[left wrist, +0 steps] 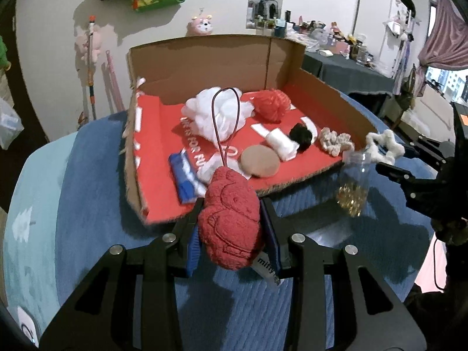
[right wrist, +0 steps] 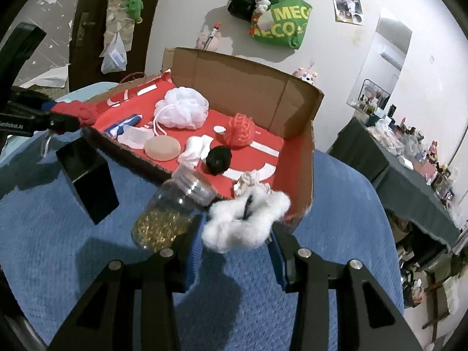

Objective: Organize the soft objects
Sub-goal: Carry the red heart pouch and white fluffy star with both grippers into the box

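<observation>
The left gripper (left wrist: 231,228) holds the red plush (left wrist: 229,222) and the right gripper (right wrist: 237,231) holds the white scrunchie (right wrist: 245,219) just before the box (left wrist: 204,58), so the right one may knock the glass jar (right wrist: 166,216) over.

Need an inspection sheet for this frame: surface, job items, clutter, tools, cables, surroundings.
Surface: blue textured cover; open cardboard box with red lining rests on it.
Job's things: in the box, white mesh pouf, red yarn ball, black pompom, tan round pad, rolled white cloth, blue-white cloth, cream crochet piece.
Clutter: clear jar of gold bits and a black block, both outside the box.
Tools: left tool shut on red plush charm; right tool shut on white fluffy scrunchie.
Cables: nothing seen.
Surroundings: green bag on wall; crowded dark table.
</observation>
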Demonstrator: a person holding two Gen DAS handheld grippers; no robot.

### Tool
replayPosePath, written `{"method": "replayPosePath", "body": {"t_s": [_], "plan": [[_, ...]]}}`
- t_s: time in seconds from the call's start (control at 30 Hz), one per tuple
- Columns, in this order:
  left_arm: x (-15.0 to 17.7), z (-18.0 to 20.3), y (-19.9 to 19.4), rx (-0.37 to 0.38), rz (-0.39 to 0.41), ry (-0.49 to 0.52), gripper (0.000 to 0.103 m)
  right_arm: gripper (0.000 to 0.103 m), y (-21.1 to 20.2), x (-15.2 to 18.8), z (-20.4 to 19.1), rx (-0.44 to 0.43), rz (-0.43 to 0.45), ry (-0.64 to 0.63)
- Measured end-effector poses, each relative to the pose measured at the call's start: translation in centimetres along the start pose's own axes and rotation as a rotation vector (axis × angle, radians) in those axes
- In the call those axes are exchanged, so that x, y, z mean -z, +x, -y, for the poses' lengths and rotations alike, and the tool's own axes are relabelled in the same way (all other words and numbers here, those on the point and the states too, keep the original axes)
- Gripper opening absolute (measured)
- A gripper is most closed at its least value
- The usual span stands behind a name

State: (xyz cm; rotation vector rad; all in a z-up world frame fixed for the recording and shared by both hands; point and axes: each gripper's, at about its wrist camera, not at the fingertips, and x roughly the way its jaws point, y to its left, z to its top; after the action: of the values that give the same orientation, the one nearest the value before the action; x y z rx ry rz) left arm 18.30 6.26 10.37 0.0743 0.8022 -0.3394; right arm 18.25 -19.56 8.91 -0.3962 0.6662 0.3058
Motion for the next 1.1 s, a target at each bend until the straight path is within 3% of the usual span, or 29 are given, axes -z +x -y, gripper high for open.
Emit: {"method": "replayPosePath", "body": {"t_s": [0.23, 0.6, 0.8, 1.1], "plan": [[-3.1, 1.0, 1.4, 0.076, -0.003, 0.018, 0.035, 0.045, 0.8, -1.8, 0.9, -0.022, 0.011, 0.011], [-9.0, 3.6, 5.5, 0.199, -0.044, 0.041, 0.035, 0.045, 4.1, -6.4, 3.2, -0.137, -0.013, 0.056], [-12.7, 4.6, 10.2, 0.215, -0.111, 0.043, 0.035, 0.045, 8.3, -9.4, 4.2, -0.189, -0.103, 0.056], [-14.1, 4.3, 16.8, 0.165, -0.246, 0.03, 0.035, 0.045, 14.2, -11.7, 5.1, -0.222, -0.302, 0.044]]}}
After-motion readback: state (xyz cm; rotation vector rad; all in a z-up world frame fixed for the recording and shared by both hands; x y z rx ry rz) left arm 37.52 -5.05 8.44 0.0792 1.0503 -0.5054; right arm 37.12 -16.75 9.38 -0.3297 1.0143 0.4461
